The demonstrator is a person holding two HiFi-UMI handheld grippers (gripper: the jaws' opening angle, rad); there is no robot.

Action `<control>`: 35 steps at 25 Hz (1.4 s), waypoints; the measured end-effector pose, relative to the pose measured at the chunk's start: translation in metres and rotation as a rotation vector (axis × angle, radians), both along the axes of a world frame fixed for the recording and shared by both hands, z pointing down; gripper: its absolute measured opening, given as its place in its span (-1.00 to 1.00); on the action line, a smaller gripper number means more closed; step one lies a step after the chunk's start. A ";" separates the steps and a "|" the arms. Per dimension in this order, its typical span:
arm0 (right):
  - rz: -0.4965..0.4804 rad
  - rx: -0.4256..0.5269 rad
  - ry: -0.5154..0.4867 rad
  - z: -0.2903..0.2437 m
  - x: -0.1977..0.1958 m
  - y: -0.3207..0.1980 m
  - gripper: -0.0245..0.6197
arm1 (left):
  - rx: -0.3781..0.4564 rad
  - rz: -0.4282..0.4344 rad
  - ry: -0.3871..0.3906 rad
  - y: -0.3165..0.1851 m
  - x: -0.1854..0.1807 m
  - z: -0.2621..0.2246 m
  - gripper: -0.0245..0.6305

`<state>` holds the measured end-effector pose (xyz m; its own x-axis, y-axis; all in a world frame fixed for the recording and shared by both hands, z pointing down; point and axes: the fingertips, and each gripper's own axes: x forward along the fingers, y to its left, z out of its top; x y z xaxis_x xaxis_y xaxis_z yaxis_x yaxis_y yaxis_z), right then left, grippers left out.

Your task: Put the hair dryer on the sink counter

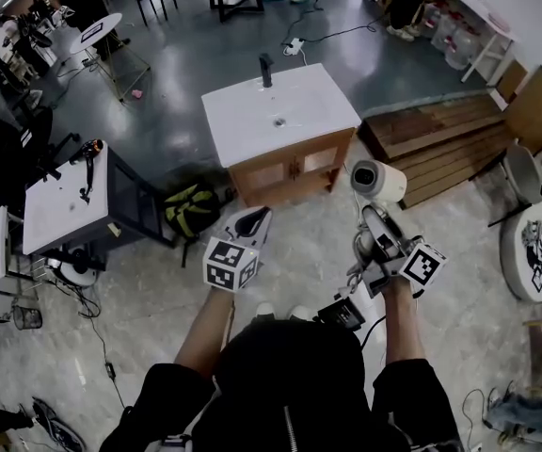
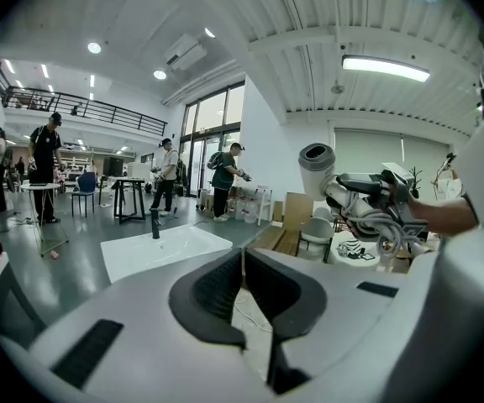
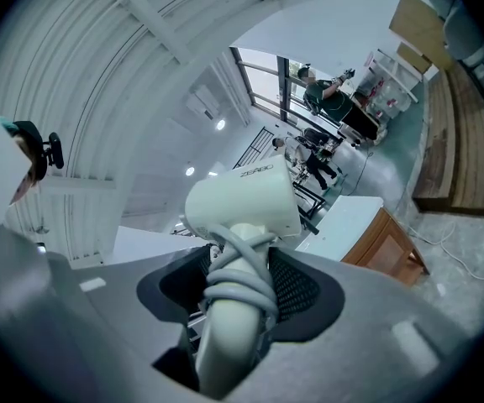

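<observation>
My right gripper (image 1: 376, 235) is shut on the handle of a white hair dryer (image 1: 377, 180), whose grey cord is wound round that handle. In the right gripper view the dryer (image 3: 242, 204) stands up between the dark pads, its barrel above the right gripper (image 3: 242, 285). The sink counter (image 1: 280, 111), a white top with a black faucet (image 1: 266, 69) on a wooden cabinet, stands on the floor ahead, well apart from both grippers. My left gripper (image 1: 252, 218) is shut and empty, its jaw tips touching (image 2: 242, 263). The left gripper view shows the dryer (image 2: 318, 164) at the right and the counter (image 2: 162, 246) ahead.
A black and yellow backpack (image 1: 191, 211) lies left of the cabinet. Wooden planks (image 1: 440, 144) are stacked to its right, with grey chairs (image 1: 534, 172) beyond. A white table (image 1: 64, 201) with tools stands at the left. People (image 2: 44, 166) stand in the background.
</observation>
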<state>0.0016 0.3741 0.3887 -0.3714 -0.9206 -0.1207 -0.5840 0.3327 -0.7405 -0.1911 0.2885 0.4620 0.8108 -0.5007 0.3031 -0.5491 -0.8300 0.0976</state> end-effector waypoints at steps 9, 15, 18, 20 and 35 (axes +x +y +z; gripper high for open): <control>-0.018 -0.017 -0.002 0.010 -0.001 0.010 -0.26 | 0.002 -0.011 -0.009 0.012 0.004 0.001 -0.87; -0.035 -0.012 -0.007 0.014 0.002 0.016 -0.26 | 0.003 -0.025 -0.014 0.018 0.007 0.006 -0.87; -0.053 -0.015 0.000 0.016 0.002 0.019 -0.26 | 0.000 -0.038 -0.010 0.023 0.006 0.006 -0.87; -0.057 -0.022 0.002 0.018 0.004 0.020 -0.26 | 0.000 -0.041 -0.008 0.025 0.009 0.005 -0.87; -0.069 -0.027 -0.009 0.026 0.017 -0.005 -0.26 | 0.001 -0.030 -0.012 -0.002 0.030 0.015 -0.87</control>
<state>0.0191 0.3692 0.4144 -0.4329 -0.8959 -0.0999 -0.5536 0.3517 -0.7549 -0.1607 0.2869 0.4766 0.7917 -0.5251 0.3123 -0.5748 -0.8134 0.0895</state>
